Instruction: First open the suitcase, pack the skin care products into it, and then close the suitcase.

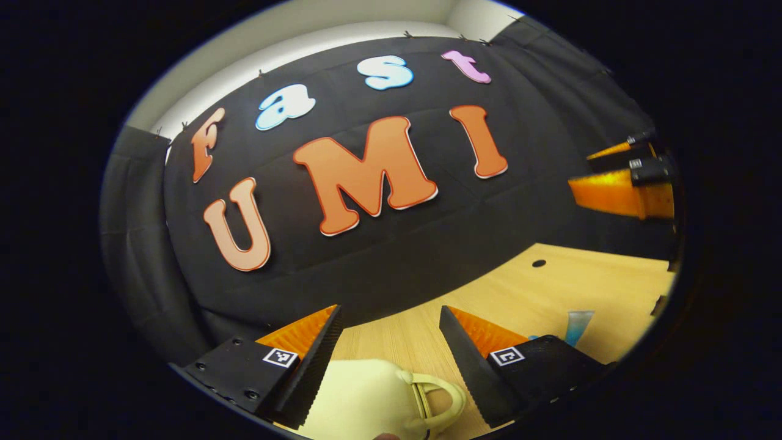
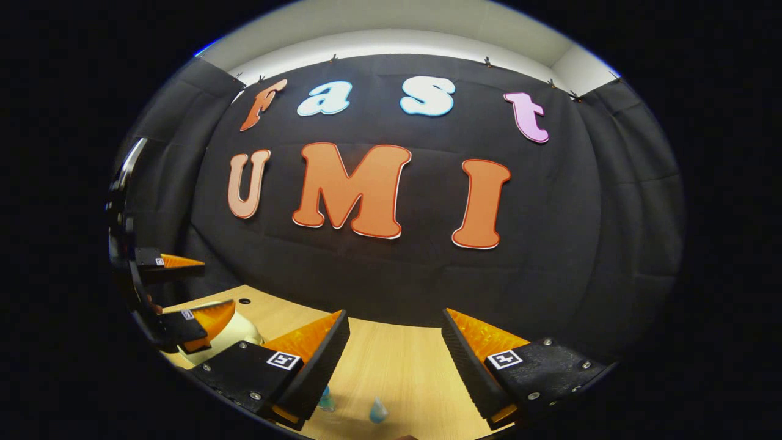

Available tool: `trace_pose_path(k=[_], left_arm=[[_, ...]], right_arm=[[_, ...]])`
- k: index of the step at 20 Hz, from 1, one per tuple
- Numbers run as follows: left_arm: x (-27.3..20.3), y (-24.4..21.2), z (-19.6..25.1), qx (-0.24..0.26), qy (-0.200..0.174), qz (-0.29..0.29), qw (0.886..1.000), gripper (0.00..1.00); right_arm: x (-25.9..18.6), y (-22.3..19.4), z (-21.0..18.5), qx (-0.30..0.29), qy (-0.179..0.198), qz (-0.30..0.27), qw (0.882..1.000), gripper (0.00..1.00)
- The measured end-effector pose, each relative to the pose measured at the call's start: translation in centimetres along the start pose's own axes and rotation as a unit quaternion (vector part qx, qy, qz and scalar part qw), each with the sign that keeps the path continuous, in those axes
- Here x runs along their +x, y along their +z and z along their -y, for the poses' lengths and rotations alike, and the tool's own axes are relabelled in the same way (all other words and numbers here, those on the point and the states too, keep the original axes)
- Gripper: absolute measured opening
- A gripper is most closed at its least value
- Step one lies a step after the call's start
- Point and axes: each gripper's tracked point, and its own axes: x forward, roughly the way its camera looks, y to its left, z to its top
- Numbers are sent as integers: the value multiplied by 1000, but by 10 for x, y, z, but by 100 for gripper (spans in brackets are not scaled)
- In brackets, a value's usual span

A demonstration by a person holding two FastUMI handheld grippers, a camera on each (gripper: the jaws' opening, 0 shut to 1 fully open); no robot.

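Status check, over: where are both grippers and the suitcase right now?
Left gripper open, poised over the cream suitcase, handle between its fingers, untouched. Right gripper open above the table, blue tubes below. Nothing blocking.

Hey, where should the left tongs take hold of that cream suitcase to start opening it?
Probably by the looped handle on the cream suitcase. It stands clear of the rounded body, leaving a gap a finger can pass into, while the shell looks smooth and wide. The left tongs are open just above it, so come straight down with one finger through the loop.
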Motion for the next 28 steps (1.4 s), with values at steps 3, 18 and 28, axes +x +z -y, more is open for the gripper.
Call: trace_pose_path(k=[3, 18, 28], left_arm=[[5, -38, 21, 46, -24, -34, 998, 98], [-1, -174, 84, 213, -130, -155, 956, 97], [-8, -207, 83, 375, -131, -175, 901, 51]], right_arm=[[-1, -3, 11, -1, -16, -7, 1000, 95], [-6, -24, 23, -5, -37, -35, 999, 95], [-8, -35, 23, 7, -32, -39, 999, 96]])
